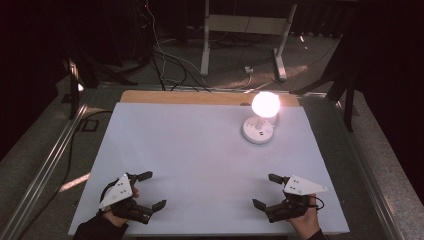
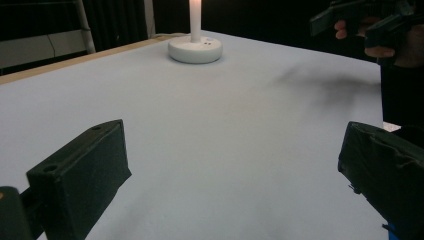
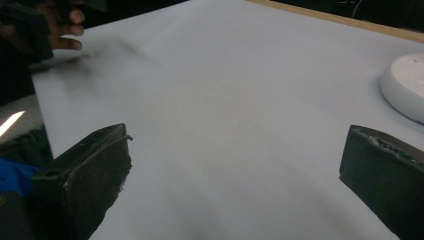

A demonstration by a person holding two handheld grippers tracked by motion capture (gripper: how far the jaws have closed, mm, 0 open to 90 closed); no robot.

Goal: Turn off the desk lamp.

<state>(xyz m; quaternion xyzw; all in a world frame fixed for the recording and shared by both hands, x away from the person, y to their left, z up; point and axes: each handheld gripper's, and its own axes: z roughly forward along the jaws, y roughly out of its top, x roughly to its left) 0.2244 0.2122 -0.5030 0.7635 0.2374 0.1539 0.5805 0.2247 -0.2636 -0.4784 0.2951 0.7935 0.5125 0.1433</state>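
Glowing at the far right of the white table sheet (image 1: 200, 150), the small lamp with a round white base and lit globe bulb (image 1: 261, 120) stands upright. Well short of the lamp, near the sheet's front edge, the left gripper (image 1: 151, 190) and right gripper (image 1: 265, 190) hover with jaws spread wide, holding nothing.

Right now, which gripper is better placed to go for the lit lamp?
Right. The lamp stands far back on the right half of the table, closer to the right gripper. The left gripper would have to cross the table. Both are open and empty.
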